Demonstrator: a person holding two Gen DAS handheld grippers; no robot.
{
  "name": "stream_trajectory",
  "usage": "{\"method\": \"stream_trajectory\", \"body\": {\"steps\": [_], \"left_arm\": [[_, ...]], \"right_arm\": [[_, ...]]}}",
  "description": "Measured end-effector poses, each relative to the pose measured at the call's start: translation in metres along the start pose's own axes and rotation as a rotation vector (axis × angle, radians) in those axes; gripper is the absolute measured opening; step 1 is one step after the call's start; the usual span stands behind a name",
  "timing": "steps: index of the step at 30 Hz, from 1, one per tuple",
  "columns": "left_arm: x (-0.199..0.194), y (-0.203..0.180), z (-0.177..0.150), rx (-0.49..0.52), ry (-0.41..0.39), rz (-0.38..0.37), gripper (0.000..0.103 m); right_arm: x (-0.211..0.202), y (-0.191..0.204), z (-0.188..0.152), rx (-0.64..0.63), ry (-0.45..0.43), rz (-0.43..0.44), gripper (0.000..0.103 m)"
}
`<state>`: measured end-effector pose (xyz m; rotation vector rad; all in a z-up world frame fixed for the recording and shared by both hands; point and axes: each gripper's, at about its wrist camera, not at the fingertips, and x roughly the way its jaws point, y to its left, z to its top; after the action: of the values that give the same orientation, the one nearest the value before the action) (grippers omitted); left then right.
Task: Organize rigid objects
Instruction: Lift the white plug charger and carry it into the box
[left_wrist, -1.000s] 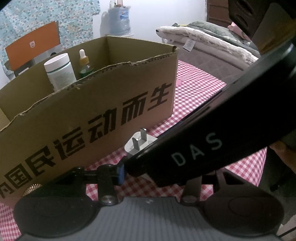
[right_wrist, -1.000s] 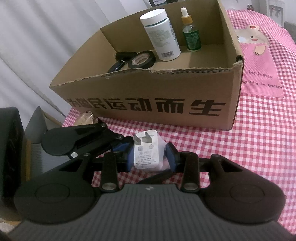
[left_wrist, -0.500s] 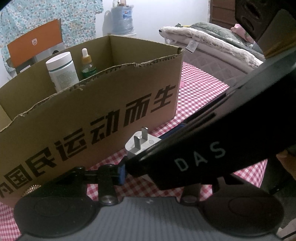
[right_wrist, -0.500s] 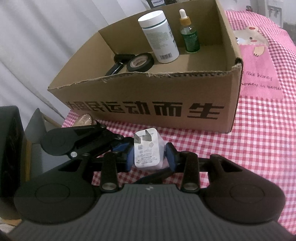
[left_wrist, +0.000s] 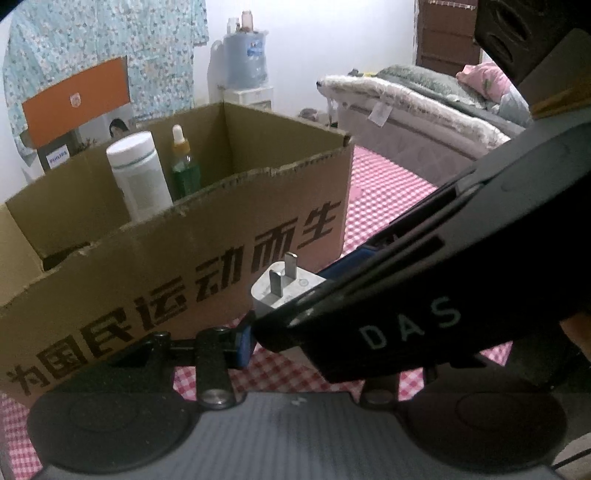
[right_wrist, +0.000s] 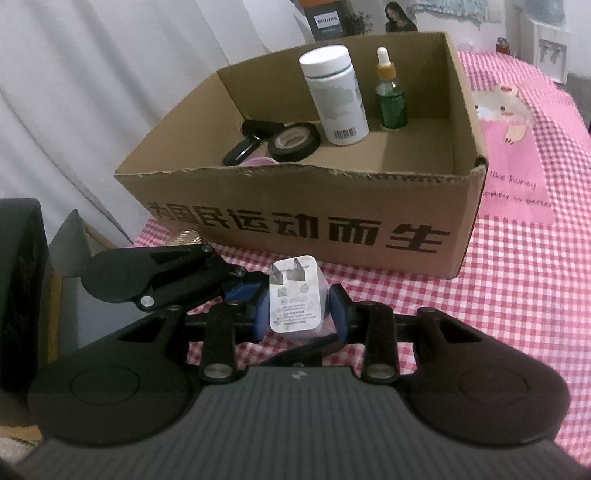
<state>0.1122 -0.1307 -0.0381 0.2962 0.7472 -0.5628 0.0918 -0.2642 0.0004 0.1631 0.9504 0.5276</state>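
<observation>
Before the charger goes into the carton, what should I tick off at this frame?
1. Right claw grips the white charger: ok, blue pads press both its sides.
2. Charger lifted high enough to pass the cardboard box front wall: not ok, it sits below the rim.
3. Free floor space in the box: ok, the right front part is bare.
4. White bottle and dropper bottle upright, clear of that spot: ok.
5. Left claw out of the way: not ok, it is close beside the right claw.
6. Left claw empty: cannot tell.
</observation>
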Motion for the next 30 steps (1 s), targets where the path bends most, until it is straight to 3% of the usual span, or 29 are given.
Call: {"method": "stream_trajectory", "body": {"steps": [10,18,25,30], "left_arm": [[-0.047,-0.003,0.022,0.032,-0.084,0.063,0.047],[-0.084,0.01,0.049,0.028,-0.158,0.126,0.047],[-0.083,0.037,0.077,0.018,-0.167,0.159,0.047],[-0.058,0.067,0.093,-0.04,-0.114,0.135,0.047]], "right_arm": [[-0.044,0.03,0.011,-0.061,-0.097,0.003,0.033],[-0.07,0.051,0.043,-0.13,-0.162,0.059,0.032],[-0.069,0.055,0.088,-0.146,-0.137,0.116,0.03],[-0.048,0.05,0.123,-0.145,-0.072,0.127,0.03]]}}
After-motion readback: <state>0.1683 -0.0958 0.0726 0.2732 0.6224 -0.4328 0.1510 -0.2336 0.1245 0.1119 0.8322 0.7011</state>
